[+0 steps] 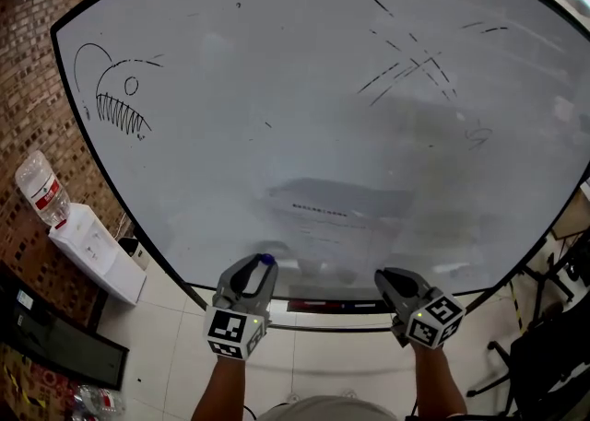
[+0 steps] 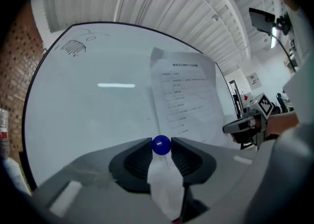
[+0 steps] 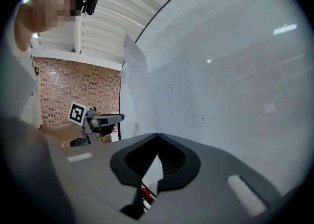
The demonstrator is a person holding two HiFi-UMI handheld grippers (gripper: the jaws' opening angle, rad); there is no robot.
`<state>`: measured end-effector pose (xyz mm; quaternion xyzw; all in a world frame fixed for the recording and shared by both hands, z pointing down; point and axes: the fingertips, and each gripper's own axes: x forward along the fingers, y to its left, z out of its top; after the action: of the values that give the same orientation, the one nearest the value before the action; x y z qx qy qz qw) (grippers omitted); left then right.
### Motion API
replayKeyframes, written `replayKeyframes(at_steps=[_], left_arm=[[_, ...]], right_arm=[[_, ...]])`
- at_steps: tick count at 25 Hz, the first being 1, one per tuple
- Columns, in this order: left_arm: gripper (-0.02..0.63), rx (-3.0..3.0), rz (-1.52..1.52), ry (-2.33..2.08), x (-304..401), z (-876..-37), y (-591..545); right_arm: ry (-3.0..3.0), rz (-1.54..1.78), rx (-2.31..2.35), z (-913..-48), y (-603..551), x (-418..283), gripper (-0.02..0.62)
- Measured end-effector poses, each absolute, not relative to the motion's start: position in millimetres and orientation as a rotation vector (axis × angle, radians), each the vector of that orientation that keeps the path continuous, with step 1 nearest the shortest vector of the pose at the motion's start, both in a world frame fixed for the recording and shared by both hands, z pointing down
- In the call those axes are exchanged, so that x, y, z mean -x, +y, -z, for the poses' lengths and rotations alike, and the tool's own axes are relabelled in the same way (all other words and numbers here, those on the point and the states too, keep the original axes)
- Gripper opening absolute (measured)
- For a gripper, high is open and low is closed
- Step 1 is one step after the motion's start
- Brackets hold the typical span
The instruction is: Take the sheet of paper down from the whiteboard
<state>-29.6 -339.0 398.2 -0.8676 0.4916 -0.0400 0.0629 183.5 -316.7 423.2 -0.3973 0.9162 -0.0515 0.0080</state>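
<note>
A white printed sheet of paper (image 1: 341, 226) lies flat against the lower middle of the whiteboard (image 1: 304, 69); in the left gripper view the paper (image 2: 184, 95) shows right of centre. My left gripper (image 1: 264, 263) is just below the sheet's lower left corner, shut on a small round blue magnet (image 2: 161, 145). My right gripper (image 1: 383, 274) is below the sheet's lower right, jaws shut with nothing between them. The right gripper view shows the paper (image 3: 131, 86) edge-on against the board and the left gripper (image 3: 105, 118) beyond it.
A fish sketch (image 1: 115, 97) and pen strokes (image 1: 410, 69) mark the board. The board's tray (image 1: 332, 304) runs just below both grippers. A white water dispenser (image 1: 92, 249) with a bottle (image 1: 41, 191) stands at the left by a brick wall; chairs (image 1: 544, 336) are at the right.
</note>
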Motion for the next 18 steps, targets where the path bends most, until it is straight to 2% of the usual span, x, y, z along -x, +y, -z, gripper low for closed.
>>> replayKeyframes(at_steps=[7, 18], left_arm=[[0.13, 2.714, 0.157, 1.518, 28, -442, -325], [0.13, 2.722, 0.131, 1.525, 31, -447, -324]], right_arm=[[2.841, 0.219, 1.294, -441, -303, -204, 0.008], [2.809, 0.23, 1.384, -451, -295, -227, 0.008]])
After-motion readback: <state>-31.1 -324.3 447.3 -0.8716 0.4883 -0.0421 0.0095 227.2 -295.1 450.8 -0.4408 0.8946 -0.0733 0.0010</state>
